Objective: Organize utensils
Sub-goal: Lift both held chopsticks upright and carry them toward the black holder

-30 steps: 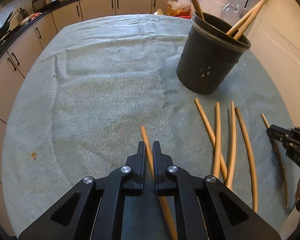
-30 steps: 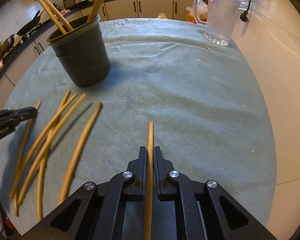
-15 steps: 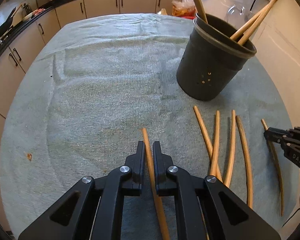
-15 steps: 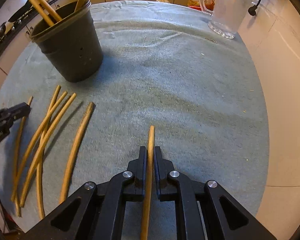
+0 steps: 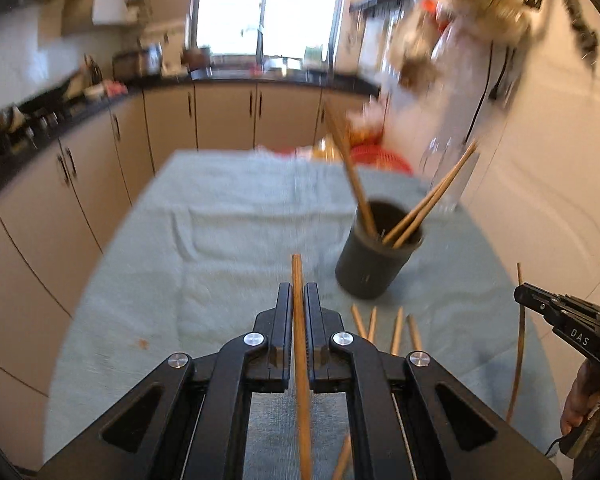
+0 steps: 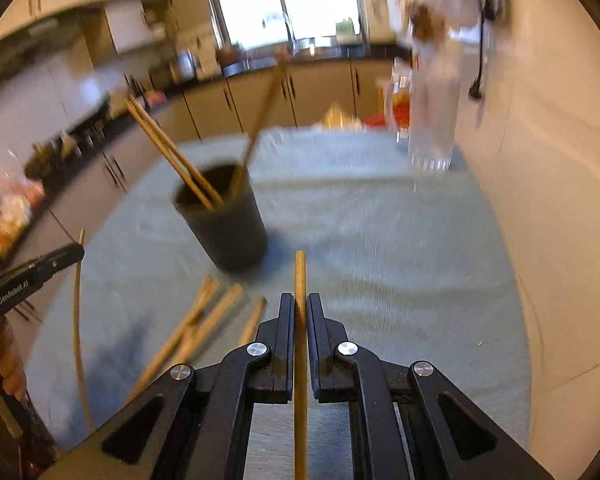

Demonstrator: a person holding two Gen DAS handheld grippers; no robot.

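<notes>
My left gripper [image 5: 298, 286] is shut on a wooden chopstick [image 5: 297, 272], lifted off the towel and pointing toward the far counter. My right gripper [image 6: 300, 296] is shut on another chopstick [image 6: 300, 268], also raised. A dark round holder [image 5: 374, 264] [image 6: 228, 228] stands on the towel with three chopsticks leaning out of it. Several loose chopsticks [image 5: 396, 326] [image 6: 204, 320] lie on the towel between the two grippers. In the left wrist view the right gripper [image 5: 520, 294] shows at the right edge with its thin stick; in the right wrist view the left gripper [image 6: 78, 250] shows at the left edge.
A grey-green towel [image 5: 228, 240] covers the table. A clear glass pitcher [image 6: 432, 128] stands at the far right near the tiled wall. Kitchen cabinets and a dark counter run along the left and back. A hand [image 5: 580, 396] holds the right gripper's handle.
Both grippers have risen and tipped up with their chopsticks, which are now off the towel. The view now takes in the far kitchen and window; the holder looks farther off.
</notes>
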